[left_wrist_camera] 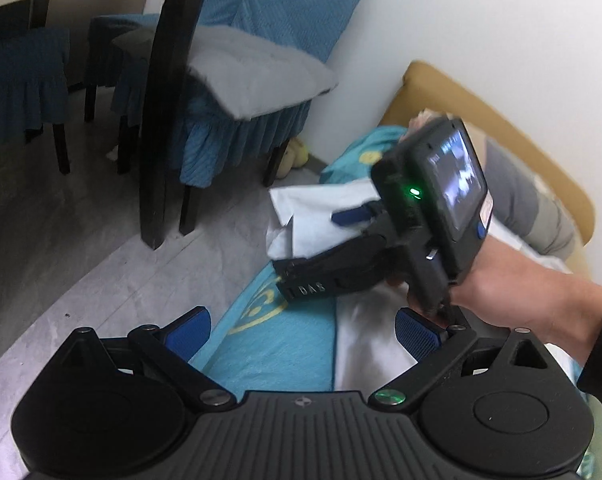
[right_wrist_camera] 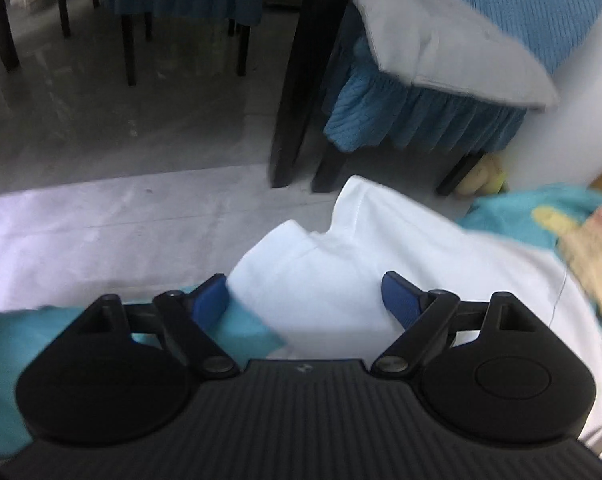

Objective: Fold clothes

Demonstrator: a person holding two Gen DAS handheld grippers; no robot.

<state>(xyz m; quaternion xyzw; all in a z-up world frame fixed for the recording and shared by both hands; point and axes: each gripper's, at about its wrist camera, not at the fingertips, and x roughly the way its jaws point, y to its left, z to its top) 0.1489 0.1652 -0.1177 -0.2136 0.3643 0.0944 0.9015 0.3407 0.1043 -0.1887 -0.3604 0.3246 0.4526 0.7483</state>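
A white garment (right_wrist_camera: 341, 264) lies partly folded on a turquoise blanket (left_wrist_camera: 277, 344), with a sleeve end turned over at its near edge. My right gripper (right_wrist_camera: 305, 300) is open, its blue pads apart over the folded white cloth, holding nothing. In the left wrist view the right gripper (left_wrist_camera: 341, 224) hovers over the same white garment (left_wrist_camera: 309, 216), held by a hand. My left gripper (left_wrist_camera: 301, 332) is open and empty above the blanket and the white cloth's edge.
A chair with a blue ruffled cover and a grey cushion (left_wrist_camera: 253, 76) stands close beyond the blanket. A dark table leg (left_wrist_camera: 161, 120) stands on the grey floor. A yellow headboard (left_wrist_camera: 481, 112) and white wall are at the right. A yellow toy (left_wrist_camera: 297, 156) lies under the chair.
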